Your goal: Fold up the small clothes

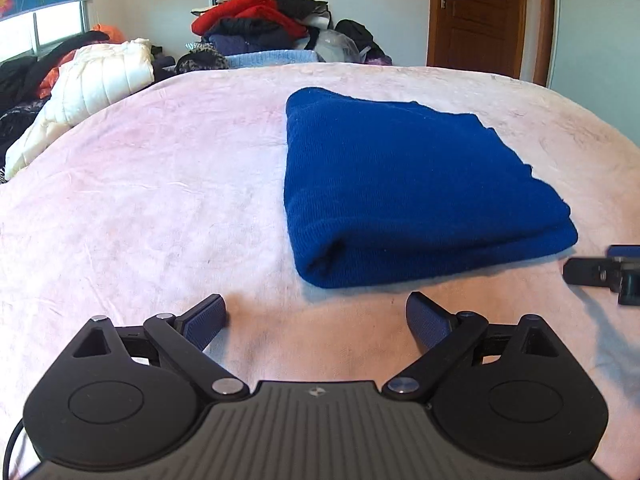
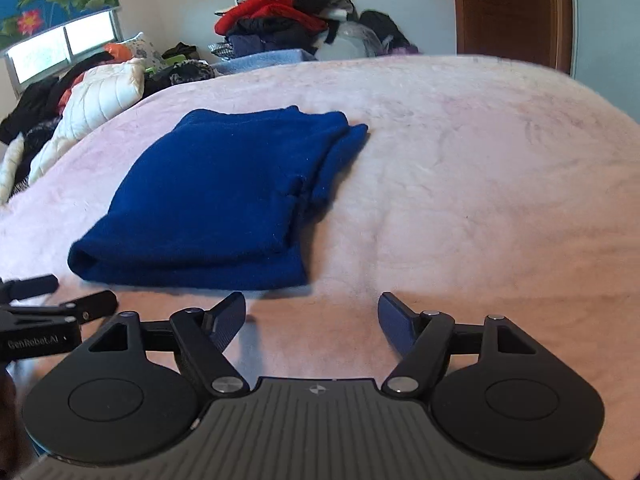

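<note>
A dark blue knit garment (image 1: 404, 188) lies folded into a thick rectangle on the pale pink blanket (image 1: 140, 200). It also shows in the right wrist view (image 2: 216, 200), left of centre. My left gripper (image 1: 316, 316) is open and empty, just in front of the garment's near edge and slightly to its left. My right gripper (image 2: 312, 312) is open and empty, just in front of the garment's near right corner. The right gripper's fingers (image 1: 600, 270) show at the right edge of the left wrist view. The left gripper (image 2: 60, 304) shows at the left edge of the right wrist view.
A tall heap of red, black and grey clothes (image 1: 260, 20) stands beyond the bed's far edge. A white quilted jacket (image 1: 96, 84) and dark clothes lie at the far left. A brown door (image 1: 480, 16) is at the back right. A window (image 2: 60, 52) is at the back left.
</note>
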Motion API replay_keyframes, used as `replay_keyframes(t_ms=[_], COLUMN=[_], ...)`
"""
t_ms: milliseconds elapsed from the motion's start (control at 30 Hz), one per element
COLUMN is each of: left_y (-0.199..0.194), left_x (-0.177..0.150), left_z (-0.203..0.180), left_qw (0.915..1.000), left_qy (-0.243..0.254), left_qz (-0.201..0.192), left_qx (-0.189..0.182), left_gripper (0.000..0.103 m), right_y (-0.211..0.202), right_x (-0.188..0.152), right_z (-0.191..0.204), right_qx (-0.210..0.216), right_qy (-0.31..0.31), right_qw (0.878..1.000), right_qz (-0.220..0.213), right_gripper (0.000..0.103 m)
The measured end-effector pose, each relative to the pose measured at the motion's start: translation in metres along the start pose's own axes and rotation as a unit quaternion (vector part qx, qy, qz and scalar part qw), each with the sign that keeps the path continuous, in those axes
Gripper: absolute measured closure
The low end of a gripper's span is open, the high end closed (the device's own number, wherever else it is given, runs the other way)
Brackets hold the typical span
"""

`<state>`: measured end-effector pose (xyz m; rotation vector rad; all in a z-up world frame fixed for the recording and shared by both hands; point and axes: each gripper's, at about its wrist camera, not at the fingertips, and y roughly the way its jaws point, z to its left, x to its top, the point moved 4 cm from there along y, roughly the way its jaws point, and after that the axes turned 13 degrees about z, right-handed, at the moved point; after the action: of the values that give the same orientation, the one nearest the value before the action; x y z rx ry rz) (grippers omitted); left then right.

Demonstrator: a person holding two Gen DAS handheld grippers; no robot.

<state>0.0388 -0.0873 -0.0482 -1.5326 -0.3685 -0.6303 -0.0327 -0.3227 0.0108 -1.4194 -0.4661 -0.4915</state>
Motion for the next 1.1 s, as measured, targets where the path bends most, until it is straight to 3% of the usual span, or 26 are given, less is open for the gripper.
replay_keyframes(t_ms=[100,200,567,767,1100], left_y=[0.002,0.001,0.000,-0.001,-0.001], left_x=[0.000,-0.003,-0.005,-0.005,-0.006], left_z=[0.001,0.001,0.000,0.001,0.001], left_qw=[1.0000,1.0000,0.9999,0.9999,0.9999], left_qy=[-0.002,-0.003,-0.011,-0.013,-0.011], left_qz=[0.003,0.001,0.000,-0.001,-0.001], left_qx=[-0.006,-0.004,0.001,0.000,-0.002], left_gripper=[0.000,0.000,0.000,0.000,0.000], right_y=[0.005,0.011,0.010,0.012,0.014], right_x=[-0.007,-0.017,-0.017,-0.020,-0.018], right_z=[0.007,0.020,0.023,0.036,0.031], right_qx=[-0.017,-0.048,-0.064,-0.104,-0.091], right_qy=[-0.010,-0.040,-0.009,0.029,0.030], right_qw=[1.000,0.998,0.998,0.994,0.995], right_qz=[-0.002,-0.021,-0.021,-0.028,-0.028], right_gripper=[0.001,0.000,0.001,0.000,0.001])
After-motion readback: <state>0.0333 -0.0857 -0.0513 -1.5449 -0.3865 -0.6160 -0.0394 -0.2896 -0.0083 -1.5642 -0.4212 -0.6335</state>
